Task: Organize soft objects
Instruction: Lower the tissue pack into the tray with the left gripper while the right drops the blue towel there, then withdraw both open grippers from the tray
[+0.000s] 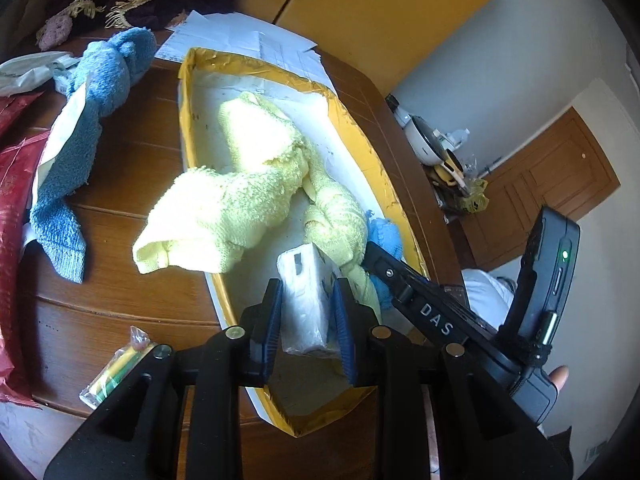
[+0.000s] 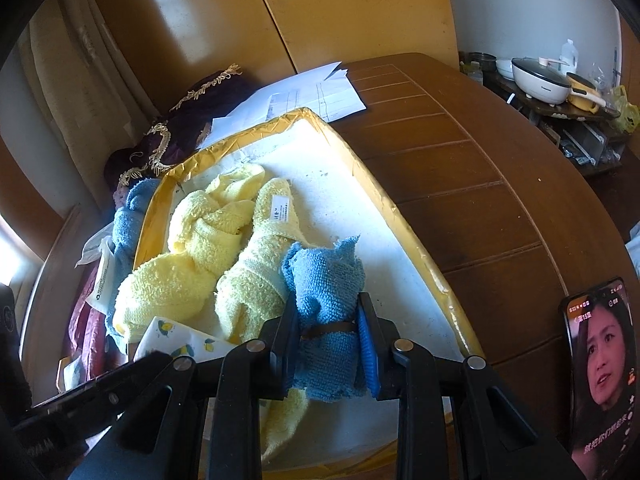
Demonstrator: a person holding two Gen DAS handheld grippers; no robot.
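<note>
Yellow towels [image 2: 192,248]: fluffy looped terry cloth. Blue towel [image 2: 324,280]: rougher terry. Tray [image 1: 188,120]: glossy yellow tape rim, matt white floor. Table [image 2: 460,184]: polished brown wood. Tissue pack [image 1: 306,304]: shiny plastic wrap

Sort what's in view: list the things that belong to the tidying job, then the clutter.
Job:
yellow towels
rolled blue towel in right gripper
blue towel on table
tissue pack in left gripper
tray

Clutter:
papers
phone
cooker
</note>
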